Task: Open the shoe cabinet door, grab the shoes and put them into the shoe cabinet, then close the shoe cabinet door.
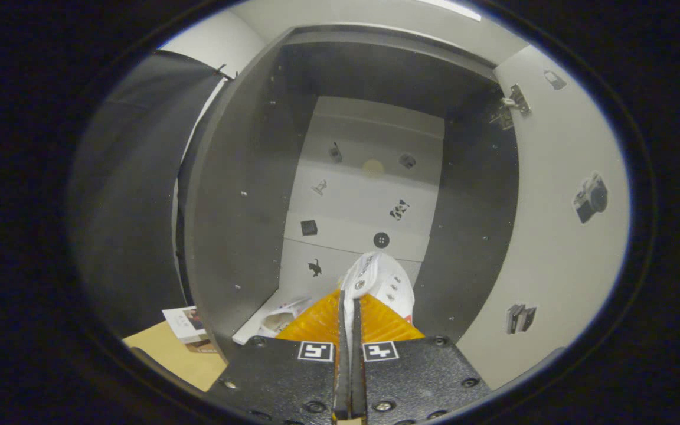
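Reaching into the open shoe cabinet (245, 195), the gripper (349, 307) is clenched on a white shoe (378, 280), pinched thinly between both fingers above the cabinet floor. Another shoe (278, 319) lies beside it. Such a slim pinch might slip, dropping it crooked.

Gripper-mounted fisheye — facing into cabinet (245, 195).

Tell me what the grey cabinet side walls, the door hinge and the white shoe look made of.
Grey cabinet side walls: matte laminated board, probably; flat, dotted with shelf-pin holes. Door hinge: shiny metal, glinting. White shoe, pinched by the shut gripper: soft fabric or synthetic, seemingly; smooth, patterned.
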Tool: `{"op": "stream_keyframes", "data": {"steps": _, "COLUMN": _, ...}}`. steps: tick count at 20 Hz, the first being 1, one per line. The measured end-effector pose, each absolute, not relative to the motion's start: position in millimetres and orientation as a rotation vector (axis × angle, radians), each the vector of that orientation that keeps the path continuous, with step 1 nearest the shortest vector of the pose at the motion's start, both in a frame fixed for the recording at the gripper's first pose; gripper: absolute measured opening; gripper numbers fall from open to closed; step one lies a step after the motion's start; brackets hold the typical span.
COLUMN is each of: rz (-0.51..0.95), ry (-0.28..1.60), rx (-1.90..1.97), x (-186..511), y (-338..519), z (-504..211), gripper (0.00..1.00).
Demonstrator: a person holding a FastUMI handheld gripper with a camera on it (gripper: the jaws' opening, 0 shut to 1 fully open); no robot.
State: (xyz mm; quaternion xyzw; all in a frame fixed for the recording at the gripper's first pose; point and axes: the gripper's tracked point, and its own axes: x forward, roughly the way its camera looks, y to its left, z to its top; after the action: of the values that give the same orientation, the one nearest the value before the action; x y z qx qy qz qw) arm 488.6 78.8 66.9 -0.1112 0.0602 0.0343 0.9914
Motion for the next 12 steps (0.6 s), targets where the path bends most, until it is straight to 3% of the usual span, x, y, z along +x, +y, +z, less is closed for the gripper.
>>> {"op": "stream_keyframes", "data": {"steps": 6, "rz": -0.017, "ry": 0.196, "rx": -0.272, "x": 567.2, "y": 31.7, "z": 23.5, "gripper": 0.05}}
{"op": "stream_keyframes", "data": {"steps": 12, "rz": 0.041, "ry": 0.217, "rx": -0.341, "x": 604.5, "y": 24.5, "z": -19.0, "gripper": 0.05}}
